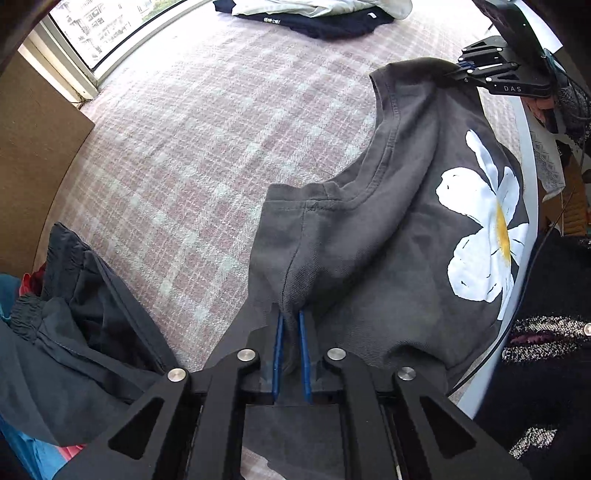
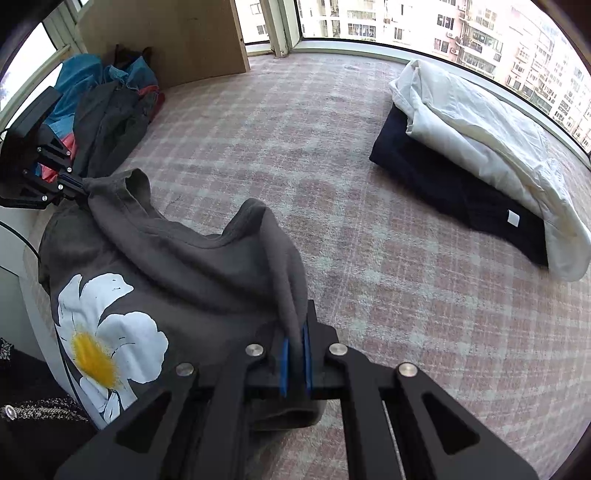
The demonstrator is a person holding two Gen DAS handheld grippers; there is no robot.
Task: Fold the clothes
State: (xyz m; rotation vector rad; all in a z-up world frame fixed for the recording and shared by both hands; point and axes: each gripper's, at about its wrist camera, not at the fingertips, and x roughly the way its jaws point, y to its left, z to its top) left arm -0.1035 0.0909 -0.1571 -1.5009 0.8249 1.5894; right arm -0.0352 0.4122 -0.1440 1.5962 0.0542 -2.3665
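Plaid carpet by the windows. Grey tee (image 1: 399, 236) hangs slack between both hand-held grippers: left one (image 1: 291, 354) clamped on its shoulder seam, right (image 2: 295, 363) pinching a bunched fold. Soft, light, droopy; grip at seams and hems.

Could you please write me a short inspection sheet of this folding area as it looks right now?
Surface: pink and white plaid cover, mostly bare in the middle.
Job's things: grey flower-print shirt, lifted and sagging between both grippers; folded stack, white garment on navy, near the window.
Clutter: pile of dark, blue and red clothes by the wooden panel.
Grippers: left gripper shut on the shirt's fabric; right gripper shut on another part.
Cables: thin black cable along the surface's edge.
Surroundings: windows with apartment blocks outside.
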